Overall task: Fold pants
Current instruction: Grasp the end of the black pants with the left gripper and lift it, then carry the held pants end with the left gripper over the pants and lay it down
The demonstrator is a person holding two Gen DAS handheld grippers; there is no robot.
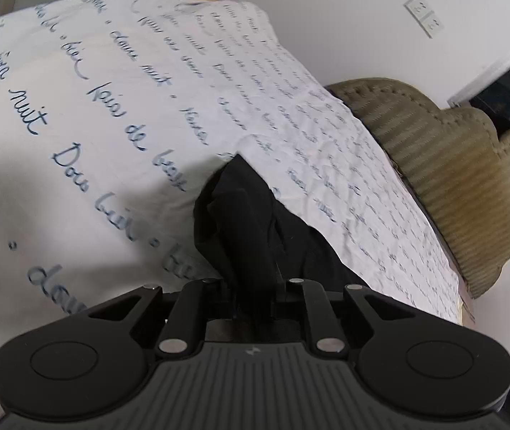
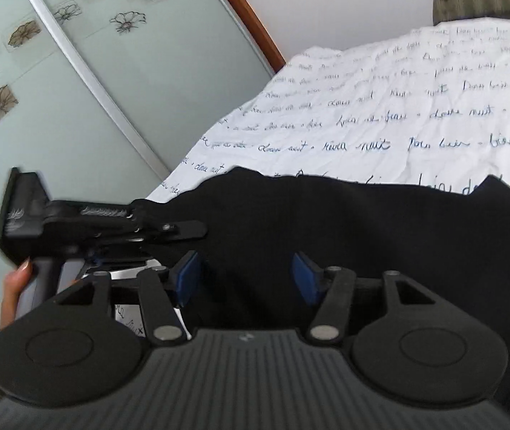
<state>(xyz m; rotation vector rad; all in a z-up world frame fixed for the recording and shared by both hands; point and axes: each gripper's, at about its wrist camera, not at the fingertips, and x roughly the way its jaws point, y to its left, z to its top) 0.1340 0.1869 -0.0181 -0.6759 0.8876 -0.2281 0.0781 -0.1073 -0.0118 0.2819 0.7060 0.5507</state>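
Left tool clamped on black pants, right tool wide, unclamped above them: risk of one-sided sag.

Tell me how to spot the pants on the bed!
Find the big white bedsheet with blue handwriting spread over the bed. Along its near edge lies a soft, rumpled black cloth, the pants, pinched in the left gripper. They are the only dark, plain thing on the sheet.
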